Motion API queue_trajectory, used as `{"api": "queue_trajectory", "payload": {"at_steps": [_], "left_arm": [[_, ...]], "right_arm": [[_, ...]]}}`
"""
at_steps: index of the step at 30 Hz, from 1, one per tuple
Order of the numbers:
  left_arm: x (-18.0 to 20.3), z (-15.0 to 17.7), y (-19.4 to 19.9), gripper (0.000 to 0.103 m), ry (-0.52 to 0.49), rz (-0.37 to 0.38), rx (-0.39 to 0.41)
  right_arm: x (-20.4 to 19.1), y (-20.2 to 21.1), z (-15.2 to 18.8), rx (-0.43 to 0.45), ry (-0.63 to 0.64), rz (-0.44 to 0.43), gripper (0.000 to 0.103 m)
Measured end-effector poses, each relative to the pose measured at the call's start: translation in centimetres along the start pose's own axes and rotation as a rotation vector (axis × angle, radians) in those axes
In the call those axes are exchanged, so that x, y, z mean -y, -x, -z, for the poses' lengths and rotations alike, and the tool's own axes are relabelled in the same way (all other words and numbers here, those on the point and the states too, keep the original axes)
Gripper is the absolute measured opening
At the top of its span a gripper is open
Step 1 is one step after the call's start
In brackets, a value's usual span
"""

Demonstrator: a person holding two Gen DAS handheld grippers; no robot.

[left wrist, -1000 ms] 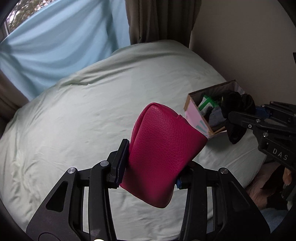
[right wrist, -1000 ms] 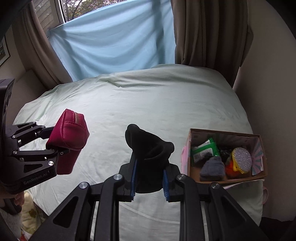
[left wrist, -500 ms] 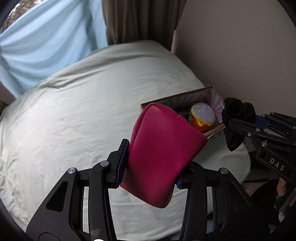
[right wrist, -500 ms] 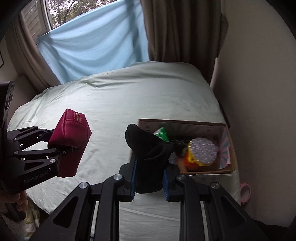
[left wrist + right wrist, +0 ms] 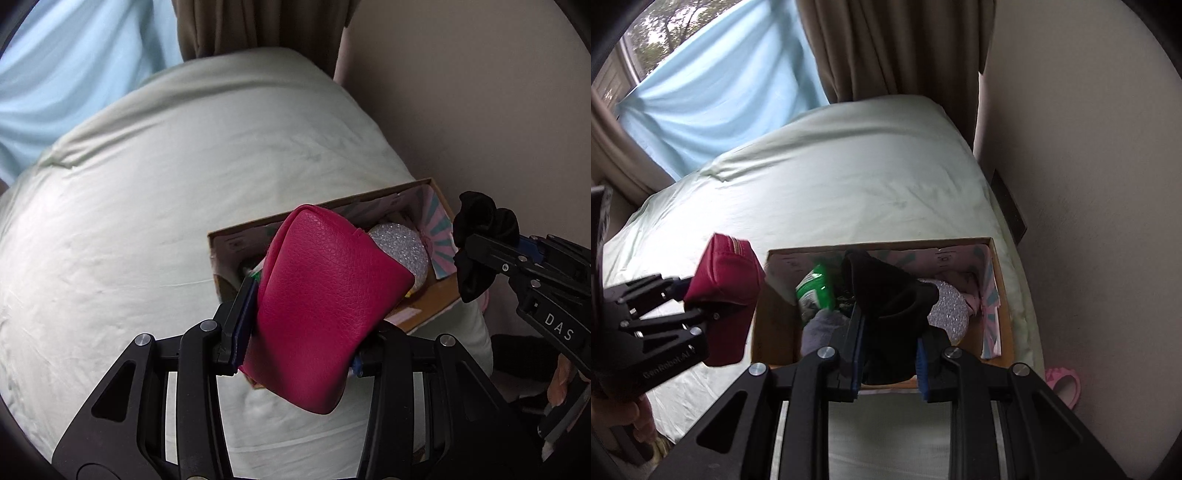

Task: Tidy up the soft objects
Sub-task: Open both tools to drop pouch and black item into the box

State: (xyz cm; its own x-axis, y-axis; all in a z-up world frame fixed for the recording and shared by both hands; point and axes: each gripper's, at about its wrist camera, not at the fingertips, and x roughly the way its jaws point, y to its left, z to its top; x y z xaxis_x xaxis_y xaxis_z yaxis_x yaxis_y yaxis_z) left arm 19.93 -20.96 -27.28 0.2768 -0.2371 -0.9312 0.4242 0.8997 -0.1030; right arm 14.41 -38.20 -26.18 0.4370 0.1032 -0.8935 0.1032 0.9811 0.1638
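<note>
My left gripper [image 5: 295, 332] is shut on a magenta leather pouch [image 5: 325, 306], held above the near left part of an open cardboard box [image 5: 236, 236]. The pouch also shows in the right wrist view [image 5: 724, 291], at the box's left edge [image 5: 764, 321]. My right gripper [image 5: 888, 354] is shut on a black soft cloth [image 5: 886, 306], held over the middle of the box. In the left wrist view the black cloth [image 5: 480, 236] hangs at the box's right end. The box holds a green packet [image 5: 814, 288], a grey sock [image 5: 822, 328] and a silver glittery sponge [image 5: 947, 306].
The box sits near the right edge of a bed with a pale green sheet [image 5: 831, 192]. A wall [image 5: 1089, 184] runs close along the right. Brown curtains [image 5: 894, 48] and a blue cloth [image 5: 713, 92] hang behind. A pink slipper [image 5: 1063, 384] lies on the floor.
Both grippers have moved right towards the box with their loads. The black cloth is now over the box's middle and the pouch is at its left end.
</note>
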Motion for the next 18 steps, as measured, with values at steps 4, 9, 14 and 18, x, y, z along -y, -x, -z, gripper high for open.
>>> {"api": "queue_trajectory", "payload": {"at_steps": [4, 9, 14, 18], "left_arm": [[-0.6, -1.1, -3.4, 0.038, 0.053, 0.013, -0.061], [-0.6, -1.3, -7.5, 0.038, 0.040, -0.004, -0.134], [-0.7, -1.2, -9.8, 0.038, 0.063, 0.002, -0.189], [-0.1, -1.3, -10.0, 0.068, 0.029, 0.001, -0.196]], "right_arm": [[1.3, -2.8, -1.2, -0.030, -0.016, -0.023, 0.021], [1.8, -6.9, -2.2, -0.088, -0.046, -0.086, 0.021], [1.6, -9.9, -2.6, -0.157, -0.062, -0.102, 0.021], [1.7, -10.6, -2.8, -0.173, -0.105, -0.128, 0.031]]}}
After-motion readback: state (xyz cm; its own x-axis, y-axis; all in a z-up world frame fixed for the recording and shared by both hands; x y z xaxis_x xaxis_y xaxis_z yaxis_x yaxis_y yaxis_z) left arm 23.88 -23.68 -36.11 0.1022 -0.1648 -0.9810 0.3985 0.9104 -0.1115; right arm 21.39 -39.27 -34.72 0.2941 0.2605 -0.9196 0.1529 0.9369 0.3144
